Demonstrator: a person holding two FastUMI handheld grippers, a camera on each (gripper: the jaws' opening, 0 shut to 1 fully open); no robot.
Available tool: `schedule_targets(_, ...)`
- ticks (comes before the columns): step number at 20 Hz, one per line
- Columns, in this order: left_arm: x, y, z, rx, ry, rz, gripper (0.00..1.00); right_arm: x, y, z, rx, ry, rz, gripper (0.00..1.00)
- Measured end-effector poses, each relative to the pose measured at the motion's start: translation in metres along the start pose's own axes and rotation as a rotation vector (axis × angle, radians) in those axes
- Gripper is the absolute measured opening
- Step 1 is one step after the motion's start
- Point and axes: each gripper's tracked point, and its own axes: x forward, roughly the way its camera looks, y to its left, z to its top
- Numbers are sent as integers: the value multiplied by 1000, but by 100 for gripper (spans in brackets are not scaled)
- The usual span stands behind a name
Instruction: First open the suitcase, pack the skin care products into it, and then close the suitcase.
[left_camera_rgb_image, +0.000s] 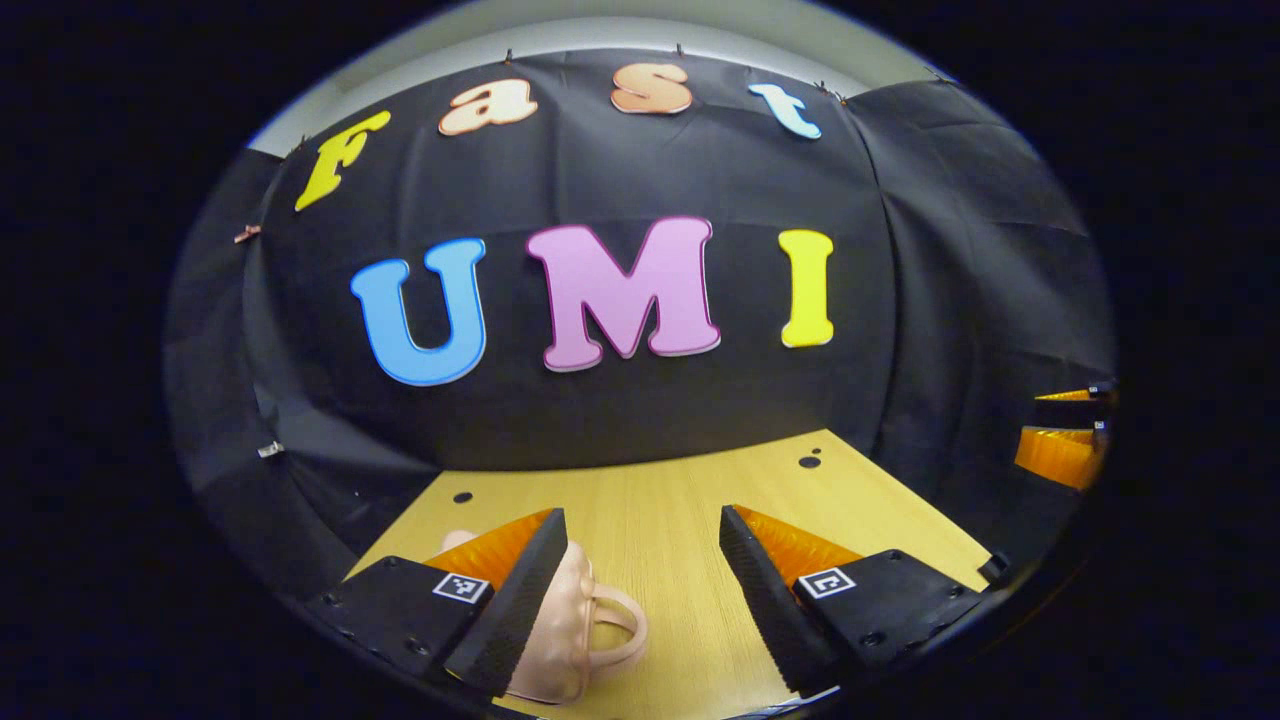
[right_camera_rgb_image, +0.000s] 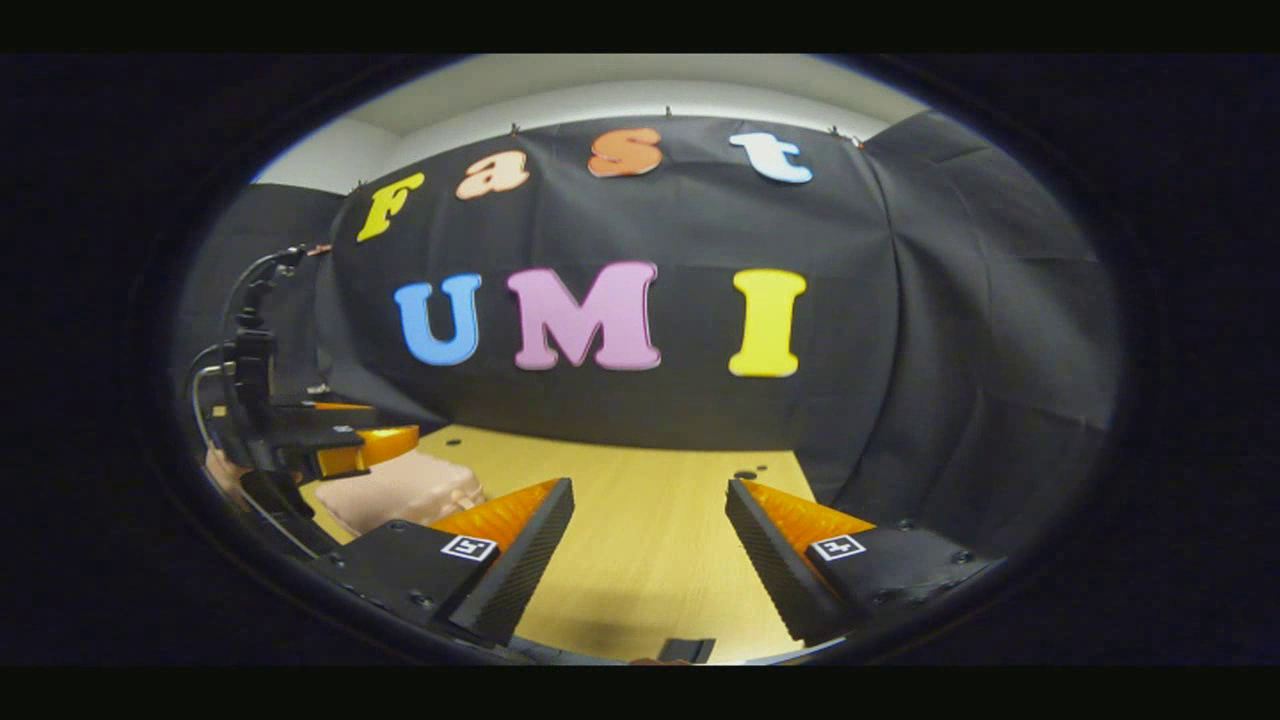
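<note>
A recording booth: black cloth wall (left_camera_rgb_image: 620, 420) pinned up behind a wooden table (left_camera_rgb_image: 660, 520).

Left gripper (left_camera_rgb_image: 640, 590) hovering level with fingers spread wide apart, gripping nothing, also showing far left in the right gripper view, right gripper (right_camera_rgb_image: 650, 560) hanging level, jaws likewise gaping wide, pinching nothing.

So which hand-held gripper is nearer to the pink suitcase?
Left. The left hand-held gripper hangs open just above the suitcase; the right hand-held gripper is open over bare table, off to its side.
</note>
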Motion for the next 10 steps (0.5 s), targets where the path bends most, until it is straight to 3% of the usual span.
schedule_targets(3, -30, 5, 50, -15, -110, 4, 97, 3, 14, 43, -5, -111, -49, 97)
schedule_targets(7, -52, 6, 67, -103, -129, -30, 97, -2, 35, 61, -14, -143, -52, 97)
schedule_targets(10, -48, 14, 71, -111, -152, -14, 97, -3, 37, 66, -43, -164, -69, 97)
